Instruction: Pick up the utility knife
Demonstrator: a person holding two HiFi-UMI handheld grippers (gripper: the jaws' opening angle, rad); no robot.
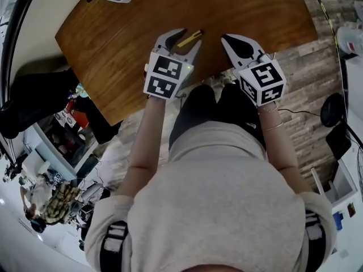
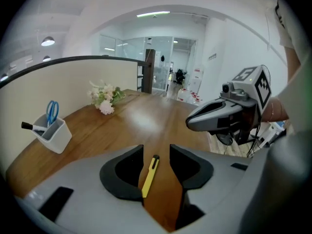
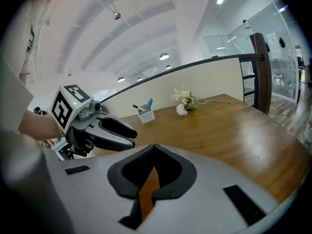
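utility knife (image 2: pixel 149 176) lies flat on the table (image 2: pixel 161 116), between the wide-apart jaws of my left gripper (image 2: pixel 156 152). my right gripper (image 3: pixel 154 146), beside the knife, has its jaws pressed together, empty.

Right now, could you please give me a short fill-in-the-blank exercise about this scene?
The utility knife on the wooden table is ___.
The left claw is ___, the knife showing between its jaws.
The right claw is ___ and empty.
The white holder contains blue ___.
Missing: yellow; open; shut; scissors.
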